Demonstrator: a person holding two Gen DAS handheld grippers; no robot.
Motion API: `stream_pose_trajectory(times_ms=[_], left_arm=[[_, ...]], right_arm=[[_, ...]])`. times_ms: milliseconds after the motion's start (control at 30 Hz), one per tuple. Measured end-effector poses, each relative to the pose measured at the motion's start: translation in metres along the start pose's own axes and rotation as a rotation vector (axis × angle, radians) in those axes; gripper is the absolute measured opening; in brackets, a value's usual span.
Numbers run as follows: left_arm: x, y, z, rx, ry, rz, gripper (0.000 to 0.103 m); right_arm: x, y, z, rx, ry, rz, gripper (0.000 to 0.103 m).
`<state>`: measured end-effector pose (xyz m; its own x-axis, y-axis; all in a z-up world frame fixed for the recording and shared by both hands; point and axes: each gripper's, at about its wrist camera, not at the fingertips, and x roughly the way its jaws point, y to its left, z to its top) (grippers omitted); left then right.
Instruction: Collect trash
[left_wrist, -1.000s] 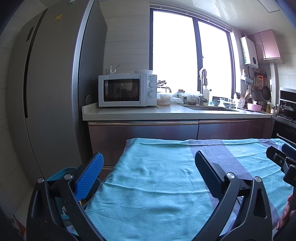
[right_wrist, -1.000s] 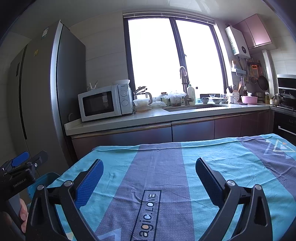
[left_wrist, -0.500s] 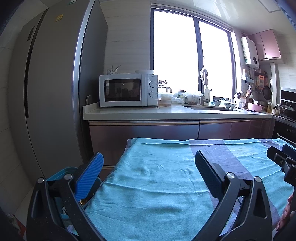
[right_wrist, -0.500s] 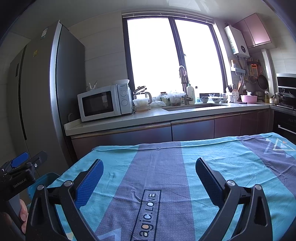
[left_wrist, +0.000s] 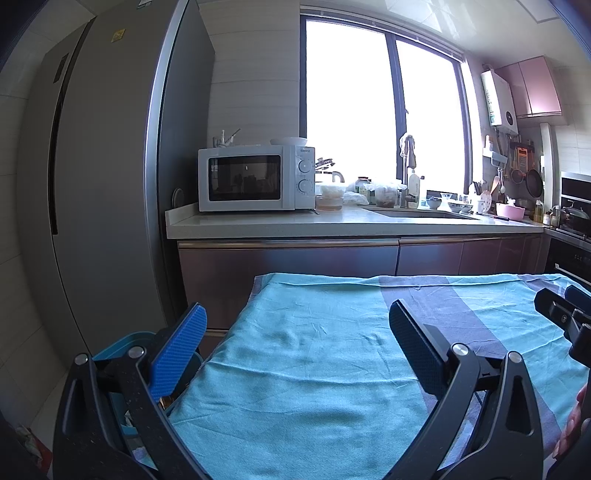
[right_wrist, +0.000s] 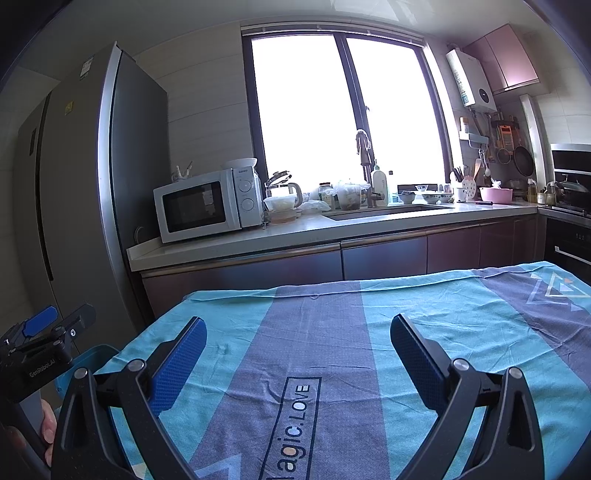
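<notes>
Left wrist: left gripper (left_wrist: 297, 330) wide, empty | right gripper (right_wrist: 297, 345) wide, empty | no trash visible on tablecloth (left_wrist: 314, 354) | blue bin (left_wrist: 122, 341) beside table's left edge | risk: fingers snag cloth instead of trash.

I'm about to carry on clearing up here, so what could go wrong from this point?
The cloth lies loose and wrinkled on the table, so a finger dragged low could snag it and pull it. The left gripper and right gripper, both open, sit close side by side and might knock together. The blue bin stands below the table's left edge, so trash dropped short may miss it.
</notes>
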<state>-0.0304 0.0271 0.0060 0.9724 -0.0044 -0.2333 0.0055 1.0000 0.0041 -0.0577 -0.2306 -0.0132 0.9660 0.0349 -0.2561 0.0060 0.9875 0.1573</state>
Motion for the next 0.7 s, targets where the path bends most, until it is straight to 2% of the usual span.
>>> stream_pose_trajectory(times_ms=[700], left_arm=[[0.0042, -0.0027, -0.0041, -0.001, 0.001, 0.005, 0.097]], right_arm=[[-0.0026, -0.0019, 0.0002, 0.006, -0.004, -0.009, 0.096]])
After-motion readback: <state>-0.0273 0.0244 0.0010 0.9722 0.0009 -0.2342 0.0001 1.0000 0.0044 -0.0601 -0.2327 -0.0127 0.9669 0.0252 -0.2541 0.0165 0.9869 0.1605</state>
